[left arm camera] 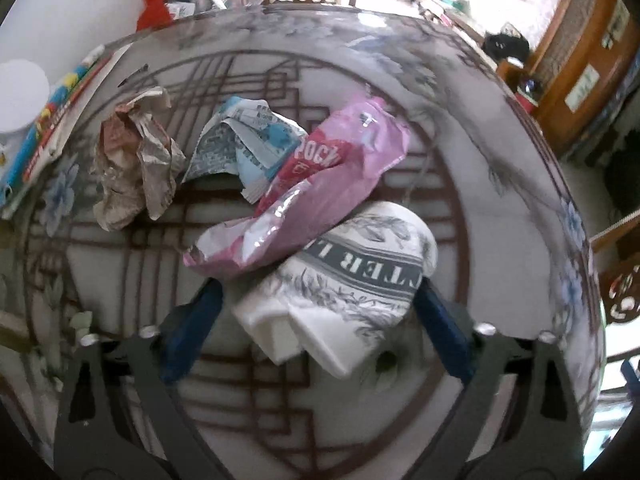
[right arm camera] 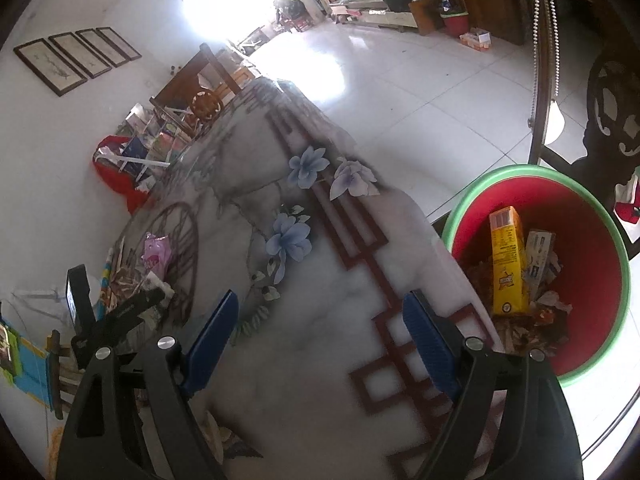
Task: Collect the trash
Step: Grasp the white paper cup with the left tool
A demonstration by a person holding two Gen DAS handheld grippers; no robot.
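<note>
In the left wrist view my left gripper (left arm camera: 320, 300) is open, its blue fingers on either side of a crushed white paper cup (left arm camera: 352, 280) with grey lettering lying on the table. A pink snack wrapper (left arm camera: 316, 192) lies partly over the cup. Behind it lie a blue-and-white wrapper (left arm camera: 248, 140) and a crumpled brown paper (left arm camera: 136, 160). In the right wrist view my right gripper (right arm camera: 320, 312) is open and empty above the table's edge, beside a red bin (right arm camera: 592, 280) with a green rim that holds boxes and scraps. The left gripper (right arm camera: 120, 316) shows at far left by the trash pile.
The table (left arm camera: 480, 152) has a patterned floral cloth under glass. Colourful booklets (left arm camera: 52, 124) and a white round object (left arm camera: 20, 96) sit at its left edge. Carved wooden chairs stand around the table (right arm camera: 612, 100). A white tiled floor (right arm camera: 400, 80) lies beyond.
</note>
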